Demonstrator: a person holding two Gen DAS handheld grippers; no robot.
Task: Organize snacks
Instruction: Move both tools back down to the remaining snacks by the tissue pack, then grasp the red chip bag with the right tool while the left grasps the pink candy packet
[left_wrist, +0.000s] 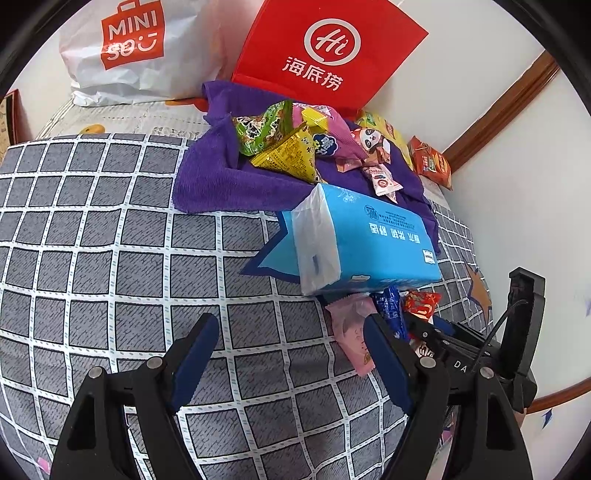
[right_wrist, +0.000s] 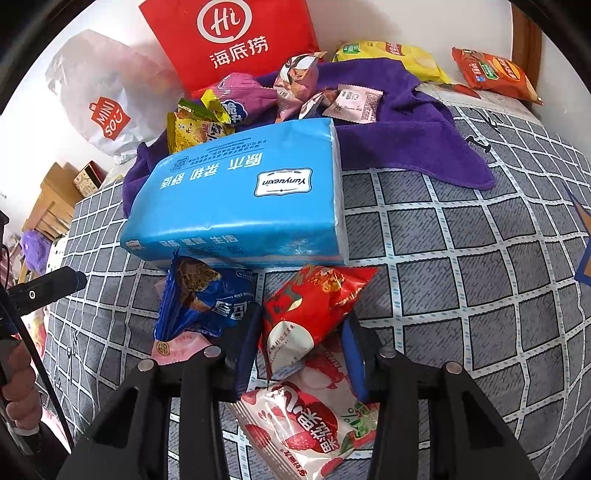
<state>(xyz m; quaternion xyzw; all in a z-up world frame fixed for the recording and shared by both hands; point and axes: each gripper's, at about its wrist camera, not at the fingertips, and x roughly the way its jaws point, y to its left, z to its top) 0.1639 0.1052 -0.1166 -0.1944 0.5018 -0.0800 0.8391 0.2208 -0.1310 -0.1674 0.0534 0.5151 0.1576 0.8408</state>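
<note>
1. My right gripper has its blue pads on either side of the red snack packet, low in the middle of the right wrist view. They look pressed against its crumpled waist, so I judge it clamped there, gripped at the narrow middle because the puffed ends would slip.
2. My left gripper is spread wide with nothing between its pads, over bare checked bedspread at the bottom of the left wrist view. I keep it free for the next packet.
3. The blue tissue pack lies across the centre of the right view and works as a divider: the sorted heap sits behind it, the loose packets in front.
4. The heap is gathered on the purple towel in the upper middle, which marks the collecting place and keeps small sweets from straying.
5. Still in front of the tissue pack: the blue cookie packet touching its lower edge, and the lychee packet lying under my right gripper.
6. An orange crisp bag lies off the towel at upper right, still unsorted, I would say.
</note>
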